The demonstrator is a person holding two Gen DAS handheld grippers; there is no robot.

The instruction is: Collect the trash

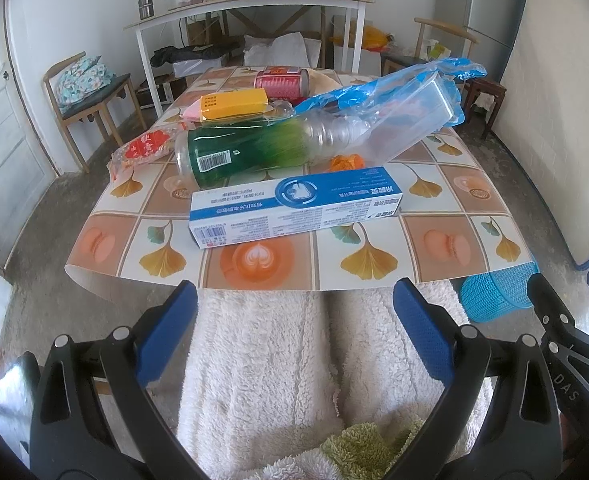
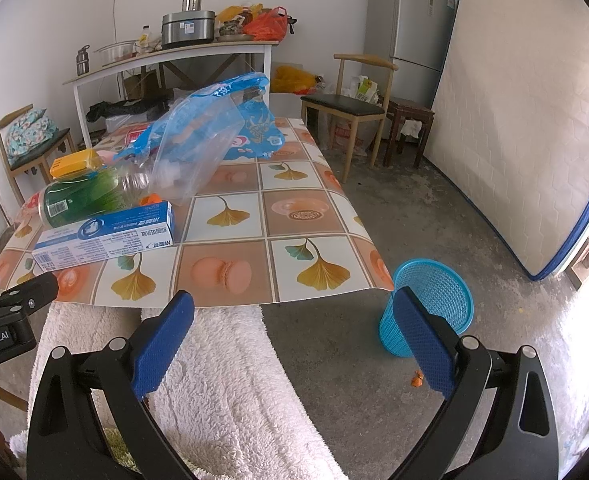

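Trash lies on the patterned table (image 1: 434,240): a blue-white toothpaste box (image 1: 294,206) nearest, a green-labelled plastic bottle (image 1: 254,152) behind it, a clear-blue plastic bag (image 1: 394,112), a yellow box (image 1: 234,106), a red can (image 1: 281,82), a red snack wrapper (image 1: 142,150) and an orange scrap (image 1: 346,162). The box (image 2: 102,236), bottle (image 2: 82,196) and bag (image 2: 206,140) also show in the right wrist view. A blue mesh bin (image 2: 430,304) stands on the floor by the table's right corner. My left gripper (image 1: 294,332) and right gripper (image 2: 294,340) are both open and empty, held before the table's near edge.
White fleece-covered legs (image 1: 274,380) fill the space under both grippers. Chairs (image 2: 350,108) stand on both sides of the table. A cluttered white side table (image 1: 254,8) is at the back, with a fridge (image 2: 406,28) and a leaning mattress (image 2: 526,120) at right.
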